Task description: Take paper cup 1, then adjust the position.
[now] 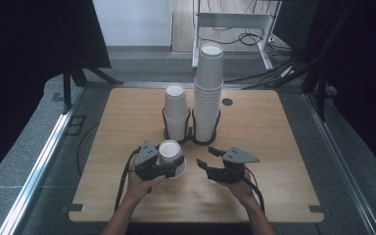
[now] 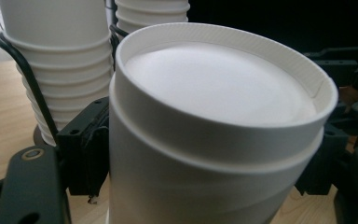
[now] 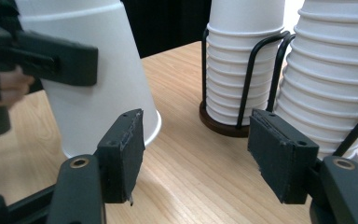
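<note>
Your left claw holds one upside-down cup on the worktop; your right claw is open beside it.

In the high view, your left claw (image 1: 169, 165) is closed around a white paper cup (image 1: 170, 157) that stands upside down on the wooden worktop (image 1: 274, 132), in front of two wire holders. The short cup stack (image 1: 176, 112) is behind it, the tall cup stack (image 1: 208, 93) just to the right. Your right claw (image 1: 209, 157) waits near the cup, jaws apart, nothing in them. In the left gripper view, the cup (image 2: 214, 135) sits between the black jaws, and the short stack (image 2: 60, 65) rises close behind at the left. In the right gripper view, the wide-open right claw (image 3: 196, 163) looks at bare worktop (image 3: 191, 186); the cup (image 3: 98, 88) is at the left with the left claw's jaw across it, and both stacks stand close on the right.
</note>
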